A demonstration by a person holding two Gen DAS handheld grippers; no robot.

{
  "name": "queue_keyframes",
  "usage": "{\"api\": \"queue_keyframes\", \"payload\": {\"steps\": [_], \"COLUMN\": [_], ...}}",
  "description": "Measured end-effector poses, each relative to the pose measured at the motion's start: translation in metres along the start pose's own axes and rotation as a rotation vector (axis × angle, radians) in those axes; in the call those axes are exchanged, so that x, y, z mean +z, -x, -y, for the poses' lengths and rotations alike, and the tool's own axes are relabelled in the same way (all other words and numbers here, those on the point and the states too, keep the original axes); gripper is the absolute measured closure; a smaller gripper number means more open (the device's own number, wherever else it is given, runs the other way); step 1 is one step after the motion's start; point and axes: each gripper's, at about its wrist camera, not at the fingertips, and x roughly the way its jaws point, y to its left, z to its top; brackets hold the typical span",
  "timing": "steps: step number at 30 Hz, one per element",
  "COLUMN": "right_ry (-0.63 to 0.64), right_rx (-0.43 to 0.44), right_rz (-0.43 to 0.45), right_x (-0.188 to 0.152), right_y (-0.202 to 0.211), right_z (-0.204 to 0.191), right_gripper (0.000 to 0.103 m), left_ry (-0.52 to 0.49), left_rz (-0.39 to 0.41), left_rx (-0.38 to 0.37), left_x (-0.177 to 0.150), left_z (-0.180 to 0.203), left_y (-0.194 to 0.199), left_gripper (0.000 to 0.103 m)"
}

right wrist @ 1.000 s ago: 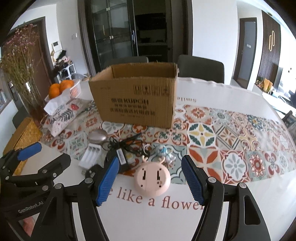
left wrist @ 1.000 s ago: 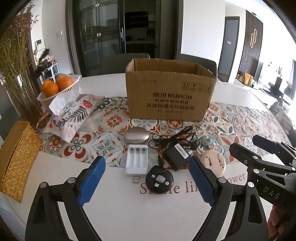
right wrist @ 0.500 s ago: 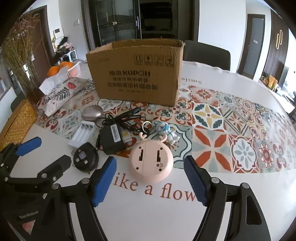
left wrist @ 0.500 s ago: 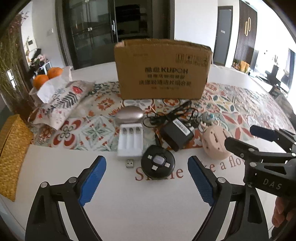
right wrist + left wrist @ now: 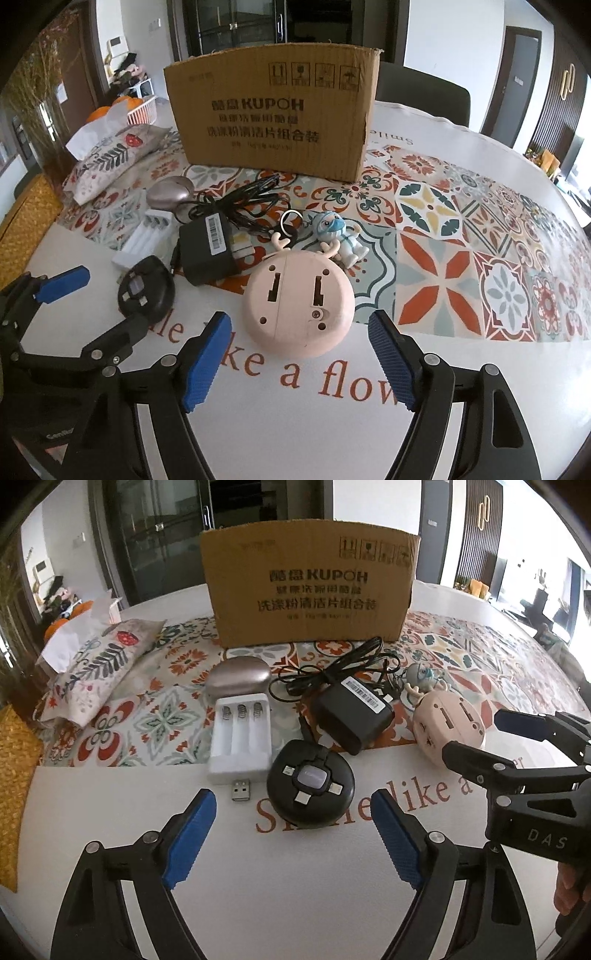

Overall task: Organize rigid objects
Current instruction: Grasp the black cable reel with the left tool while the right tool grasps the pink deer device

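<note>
My left gripper [image 5: 293,834] is open and empty, just in front of a black round cable disc [image 5: 311,783]. Beside the disc lie a small USB dongle [image 5: 241,790], a white battery charger [image 5: 241,736], a silver oval case [image 5: 239,676] and a black power adapter with its cord [image 5: 351,716]. My right gripper [image 5: 300,354] is open and empty, just short of a pink round deer-shaped device [image 5: 298,301]. A small figurine keychain [image 5: 338,236] lies behind the device. A cardboard box [image 5: 273,110] stands at the back.
A floral tissue pouch [image 5: 92,664] and a basket of oranges [image 5: 125,107] sit at the left. A woven yellow box [image 5: 14,775] is at the far left edge. A patterned runner [image 5: 461,240] crosses the white table [image 5: 295,886]. Dried flowers [image 5: 33,92] stand at the left.
Both grippers have moved forward and lower toward the table. The black disc and the pink device now sit closer to the open fingers. Nothing has been taken hold of.
</note>
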Motion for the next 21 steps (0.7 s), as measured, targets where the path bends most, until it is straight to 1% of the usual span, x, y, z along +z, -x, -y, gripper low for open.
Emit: {"api": "queue_keyframes", "payload": {"steps": [7, 11, 16, 21], "right_ry": [0.021, 0.023, 0.012, 0.023], "right_rx": [-0.006, -0.002, 0.020, 0.028], "right_rz": [-0.013, -0.023, -0.030, -0.026], "right_x": [0.002, 0.003, 0.006, 0.010], "right_y": [-0.010, -0.017, -0.025, -0.030], "right_z": [0.001, 0.002, 0.002, 0.001], "right_gripper": [0.026, 0.026, 0.026, 0.026], "left_ry": [-0.002, 0.000, -0.009, -0.013], "left_rz": [-0.004, -0.011, -0.015, -0.004], "left_rx": [-0.002, -0.013, -0.025, -0.016], "left_x": [-0.001, -0.001, 0.002, 0.004], "left_z": [0.000, 0.000, 0.001, 0.002], "left_y": [-0.012, -0.019, -0.026, -0.030], "left_gripper": [0.021, 0.024, 0.025, 0.026]}}
